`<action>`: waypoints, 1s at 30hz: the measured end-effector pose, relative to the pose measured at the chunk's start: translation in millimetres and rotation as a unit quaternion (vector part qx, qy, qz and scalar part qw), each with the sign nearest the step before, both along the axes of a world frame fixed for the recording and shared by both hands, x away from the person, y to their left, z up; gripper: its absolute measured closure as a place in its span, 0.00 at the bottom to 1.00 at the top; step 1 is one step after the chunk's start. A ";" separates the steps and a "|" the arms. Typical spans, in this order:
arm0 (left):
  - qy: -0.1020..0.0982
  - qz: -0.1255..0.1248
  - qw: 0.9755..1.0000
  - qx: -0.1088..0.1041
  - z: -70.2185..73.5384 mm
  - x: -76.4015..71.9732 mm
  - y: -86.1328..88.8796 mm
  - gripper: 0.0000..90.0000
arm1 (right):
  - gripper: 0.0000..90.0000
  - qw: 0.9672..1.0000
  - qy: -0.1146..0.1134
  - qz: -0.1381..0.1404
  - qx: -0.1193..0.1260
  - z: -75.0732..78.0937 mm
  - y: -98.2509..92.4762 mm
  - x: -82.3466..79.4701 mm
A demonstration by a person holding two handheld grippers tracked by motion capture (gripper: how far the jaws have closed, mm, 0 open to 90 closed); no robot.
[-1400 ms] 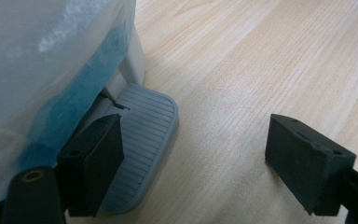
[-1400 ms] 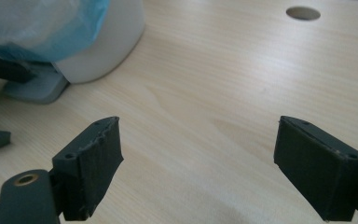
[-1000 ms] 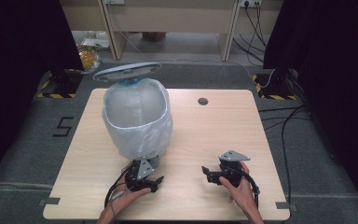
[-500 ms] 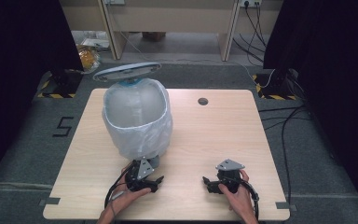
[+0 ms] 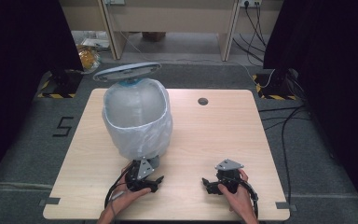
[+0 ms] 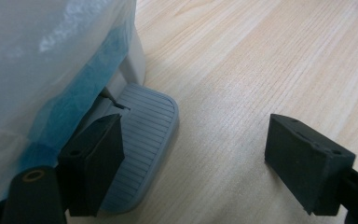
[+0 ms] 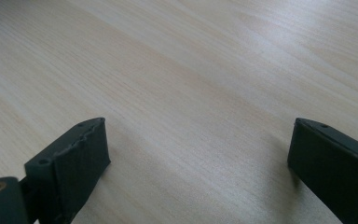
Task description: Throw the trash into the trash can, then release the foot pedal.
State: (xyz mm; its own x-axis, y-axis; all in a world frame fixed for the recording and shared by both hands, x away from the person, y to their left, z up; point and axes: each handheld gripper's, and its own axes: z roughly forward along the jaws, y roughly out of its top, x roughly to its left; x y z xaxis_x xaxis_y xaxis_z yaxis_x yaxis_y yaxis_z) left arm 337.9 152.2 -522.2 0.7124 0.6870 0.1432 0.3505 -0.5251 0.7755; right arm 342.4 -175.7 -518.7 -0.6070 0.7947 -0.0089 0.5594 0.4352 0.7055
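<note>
Wood makes the table [image 5: 223,135] top, pale and smooth with thin straight lines in it, and there is a small round hole [image 5: 203,101] near the far edge. A round bin [image 5: 137,116] stands on the left half, wrapped in a thin, shiny, crinkly plastic bag [image 5: 142,133]. Its flat grey lid [image 5: 127,72] is tipped up at the far side. A grey foot pedal [image 6: 147,140] with ridges and round corners sticks out at the near side.

The left gripper [image 5: 144,179] is wide open, and one of its black blocky jaws sits just above the pedal. The right gripper [image 5: 216,183] is wide open too, with bare wood between its jaws, which have just been opening. It rests near the near edge, well apart from the bin. The right half of the table is open.
</note>
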 end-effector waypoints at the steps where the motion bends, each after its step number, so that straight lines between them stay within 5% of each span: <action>1: 0.000 0.000 1.000 0.000 0.0 0.0 0.0 0.21 | 0.06 1.000 0.001 -0.001 0.000 0.0 0.0 0.0; 30: 0.000 0.000 1.000 0.001 0.0 -0.1 -0.1 0.21 | 0.00 1.000 0.006 -0.011 -0.005 -0.6 0.9 2.1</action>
